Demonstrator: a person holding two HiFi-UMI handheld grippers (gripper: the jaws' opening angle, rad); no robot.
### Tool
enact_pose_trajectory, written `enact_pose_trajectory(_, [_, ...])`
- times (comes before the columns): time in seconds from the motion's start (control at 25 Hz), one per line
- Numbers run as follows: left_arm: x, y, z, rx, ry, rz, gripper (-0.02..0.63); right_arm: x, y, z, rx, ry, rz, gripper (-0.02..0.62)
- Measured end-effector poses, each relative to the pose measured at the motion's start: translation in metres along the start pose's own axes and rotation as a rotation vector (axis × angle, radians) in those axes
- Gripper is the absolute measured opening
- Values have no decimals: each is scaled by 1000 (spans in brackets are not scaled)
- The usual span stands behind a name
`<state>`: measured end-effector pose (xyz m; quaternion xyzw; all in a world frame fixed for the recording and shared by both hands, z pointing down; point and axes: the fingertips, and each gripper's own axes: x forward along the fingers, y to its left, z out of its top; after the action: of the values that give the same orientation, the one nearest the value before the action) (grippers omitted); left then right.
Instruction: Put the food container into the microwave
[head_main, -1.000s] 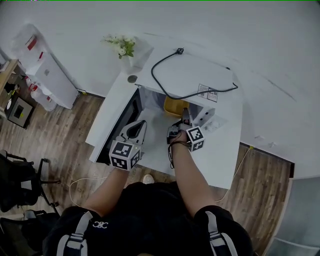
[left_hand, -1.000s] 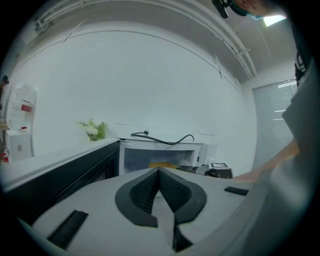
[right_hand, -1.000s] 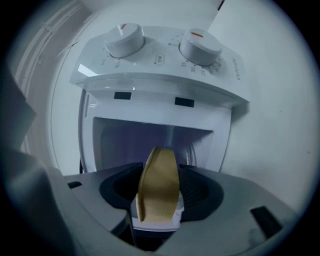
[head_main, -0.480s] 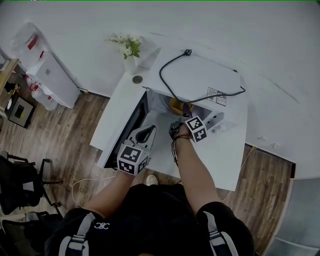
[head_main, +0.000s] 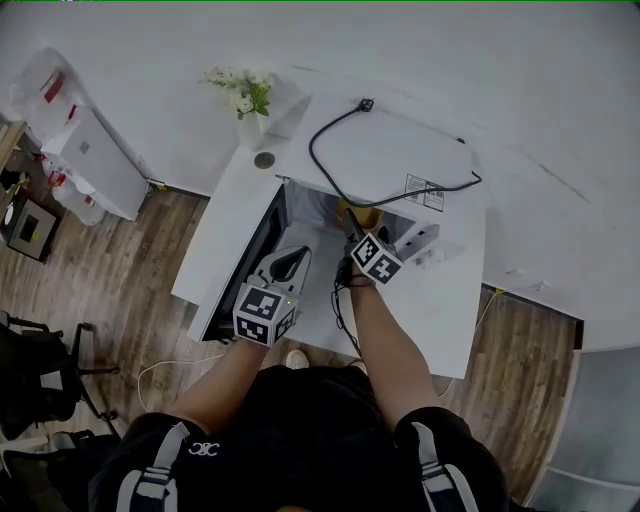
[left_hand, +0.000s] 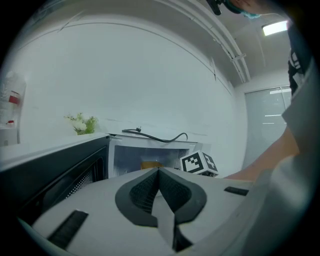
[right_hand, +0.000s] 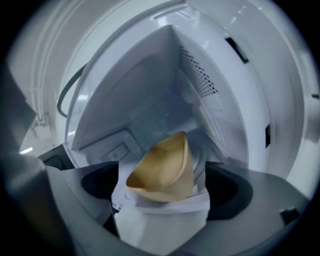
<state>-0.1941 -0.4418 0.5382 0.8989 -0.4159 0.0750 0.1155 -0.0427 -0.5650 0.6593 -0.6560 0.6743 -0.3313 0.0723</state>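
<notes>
The yellow food container (right_hand: 162, 167) is tilted and pinched between the white jaws of my right gripper (right_hand: 161, 194), which is shut on it. Behind it is the white microwave's cavity (right_hand: 150, 100). From the head view the container (head_main: 360, 214) is at the mouth of the microwave (head_main: 390, 150), just beyond the right gripper (head_main: 362, 234). The dark door (head_main: 245, 255) hangs open to the left. My left gripper (head_main: 289, 263) hovers beside that door, shut and empty. The left gripper (left_hand: 159, 173) shows its pads meeting, with the door (left_hand: 55, 175) at its left.
A black power cord (head_main: 345, 185) lies coiled on the microwave's top. A vase of flowers (head_main: 243, 92) and a small round object (head_main: 264, 159) stand at the table's back left. A white cabinet (head_main: 95, 160) and a dark chair (head_main: 40, 370) stand on the wooden floor at left.
My right gripper has carried the container forward, further into the microwave's opening. The left gripper has stayed near the open door.
</notes>
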Motion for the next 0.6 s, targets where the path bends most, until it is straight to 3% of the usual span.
enact_pose_trajectory(0.12, [5,-1,1,-6,-7,-5,2,-7,11,-5,-162,32,45,554])
enact_pose_trajectory(0.24, [8,-2,2,-12,-12,-11,2,-27,24,-3,-268,20,93,492])
enact_pose_trajectory(0.4, [11,-4,7,-10,-27,-20,2,-66,40,15,-392,-63,120,314])
enact_pose_trajectory(0.48, [11,-5,10,-11,-37,-21,2,-89,47,27,-408,-110,136,208])
enact_pose_trajectory(0.6, [11,-8,14,-10,-51,-24,2,-126,56,49,-428,-188,140,110])
